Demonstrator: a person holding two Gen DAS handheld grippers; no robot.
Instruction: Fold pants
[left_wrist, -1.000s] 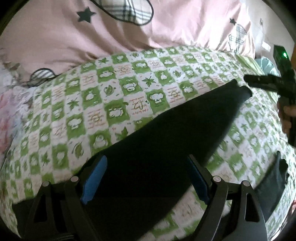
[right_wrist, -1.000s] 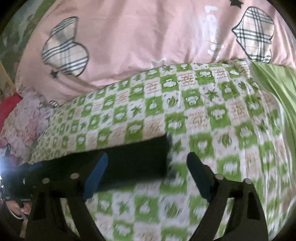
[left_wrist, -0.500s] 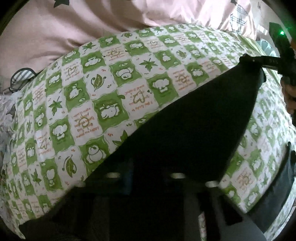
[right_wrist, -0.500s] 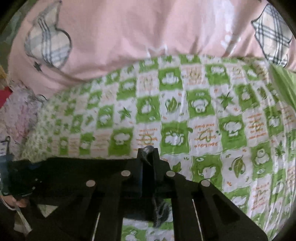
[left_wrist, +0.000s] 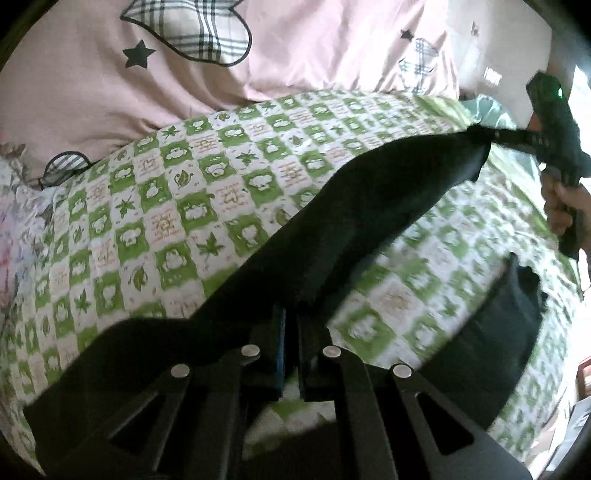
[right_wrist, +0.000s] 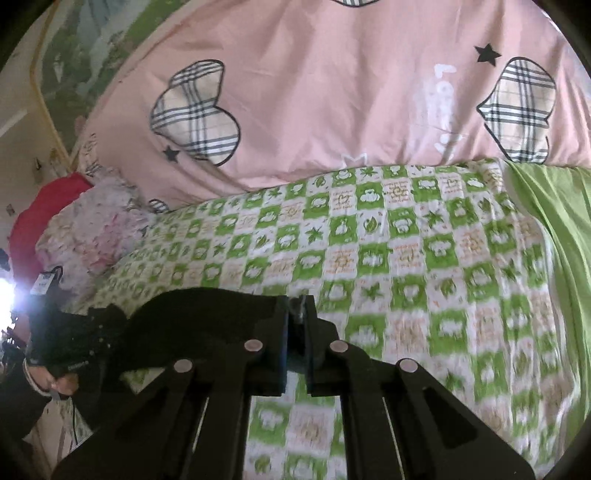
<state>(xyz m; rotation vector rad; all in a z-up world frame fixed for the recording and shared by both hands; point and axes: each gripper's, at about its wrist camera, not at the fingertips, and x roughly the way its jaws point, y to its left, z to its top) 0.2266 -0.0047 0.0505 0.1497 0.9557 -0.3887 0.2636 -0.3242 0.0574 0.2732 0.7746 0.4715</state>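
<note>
Black pants (left_wrist: 369, 214) lie on a green and white checked sheet (left_wrist: 155, 206). One leg is lifted off the bed between both grippers. My left gripper (left_wrist: 291, 317) is shut on the pants near the waist end. My right gripper (right_wrist: 297, 306) is shut on the leg's hem; it also shows in the left wrist view (left_wrist: 476, 131), pinching the far end. The other leg (left_wrist: 491, 332) lies flat at the right. The left gripper shows at the left edge of the right wrist view (right_wrist: 66, 343).
A pink duvet (right_wrist: 332, 92) with plaid hearts is piled along the far side of the bed. A floral pillow (right_wrist: 96, 229) and a red one (right_wrist: 44, 210) lie at the left. A plain green cover (right_wrist: 554, 221) lies at the right.
Both grippers went from open to shut on the pant leg. The leg has since been lifted off the sheet and stretched between them.
</note>
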